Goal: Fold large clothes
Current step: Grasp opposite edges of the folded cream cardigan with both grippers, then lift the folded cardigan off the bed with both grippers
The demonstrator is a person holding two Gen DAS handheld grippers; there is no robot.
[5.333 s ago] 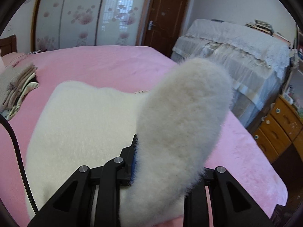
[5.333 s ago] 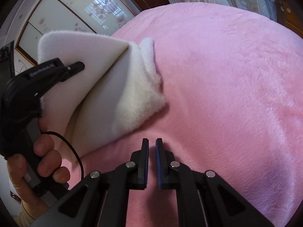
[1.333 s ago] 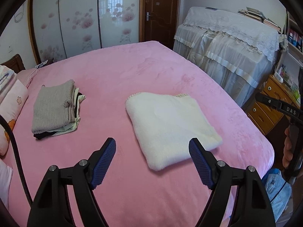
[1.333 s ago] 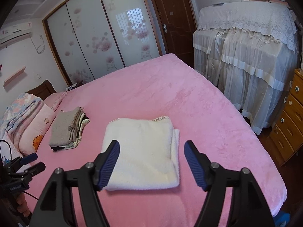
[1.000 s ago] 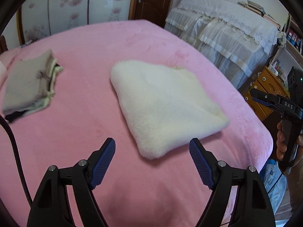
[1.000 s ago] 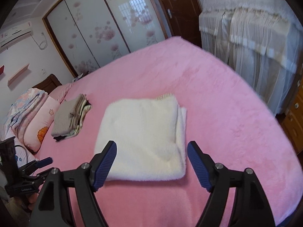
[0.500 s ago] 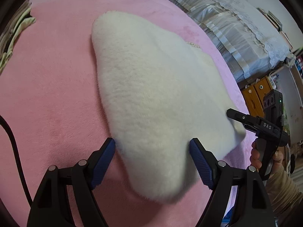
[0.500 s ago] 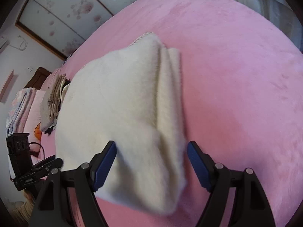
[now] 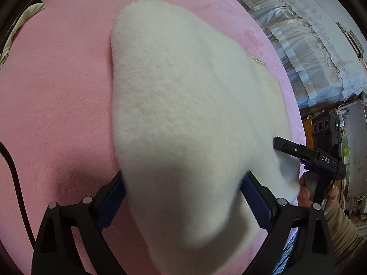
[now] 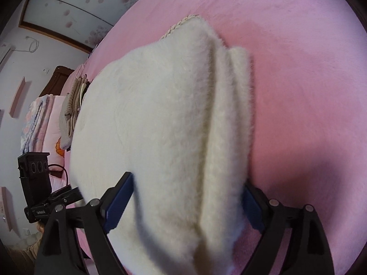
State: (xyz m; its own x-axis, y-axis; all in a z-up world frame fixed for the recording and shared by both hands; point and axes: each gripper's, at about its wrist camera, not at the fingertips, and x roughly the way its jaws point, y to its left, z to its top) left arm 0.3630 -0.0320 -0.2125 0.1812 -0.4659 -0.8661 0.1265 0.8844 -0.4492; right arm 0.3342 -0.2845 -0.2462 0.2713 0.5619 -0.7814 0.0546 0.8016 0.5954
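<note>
Both grippers straddle the near edge of the folded white fleece garment on the pink bed: the left gripper and the right gripper have just been widening their jaws, now fully spread, with the fleece between the pads but not visibly pinched. The left view alone shows a lace-draped cabinet; the right view shows a stack of folded clothes beside pillows. A second ago both hovered higher, with the garment ahead of the fingers.
</note>
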